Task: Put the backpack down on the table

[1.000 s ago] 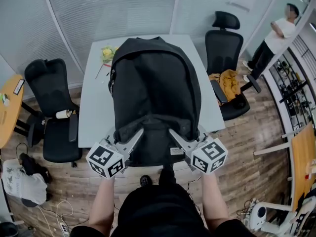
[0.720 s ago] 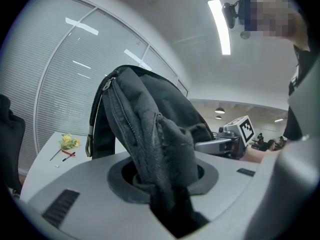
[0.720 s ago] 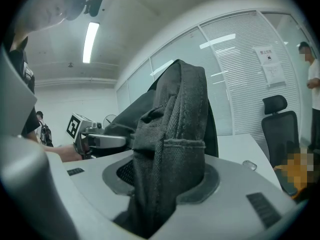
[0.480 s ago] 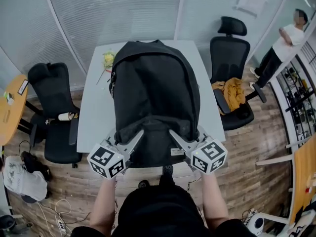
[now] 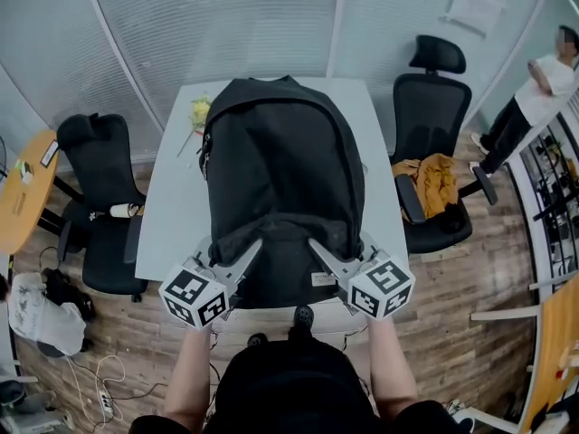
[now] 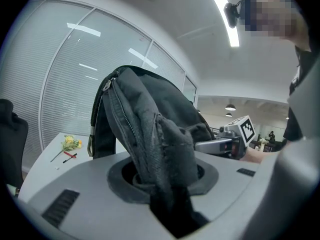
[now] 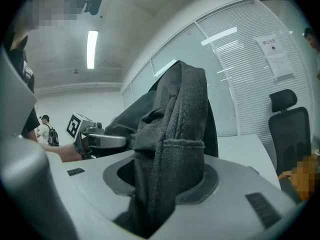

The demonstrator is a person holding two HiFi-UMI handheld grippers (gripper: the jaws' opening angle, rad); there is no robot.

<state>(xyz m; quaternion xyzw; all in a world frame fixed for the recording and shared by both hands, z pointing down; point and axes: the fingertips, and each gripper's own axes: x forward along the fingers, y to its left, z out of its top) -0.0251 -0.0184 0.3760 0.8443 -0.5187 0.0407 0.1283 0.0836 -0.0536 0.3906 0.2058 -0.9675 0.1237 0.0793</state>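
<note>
Gripping the near end of the black backpack (image 5: 285, 179) from either side, the two grippers hold it up over the white tabletop (image 5: 172, 215). The left gripper (image 5: 239, 260) has its jaws pressed onto a bunched fold of the dark fabric at the bag's near left corner, and its own view shows that cloth filling the gap between the jaws. The right gripper (image 5: 322, 253) is clamped the same way on a thick seamed fold at the near right corner. Both point away from the person and only slightly downward, the marker cubes side by side with the bag's lower edge between them.

From the head view the backpack stretches lengthwise along the middle of the tabletop, covering much of it, its zipper running up the left side. I cannot quite tell whether the far end rests on the surface or hangs just above it.

A small yellow flower (image 5: 199, 111) lies on the far left part of the tabletop, just beside the bag, with a red pen (image 6: 70, 155) near it. A black office chair (image 5: 99, 197) stands to the left, another (image 5: 434, 107) to the right with an orange garment (image 5: 432, 177) on its seat. A person (image 5: 541, 89) stands well apart at the far right.
</note>
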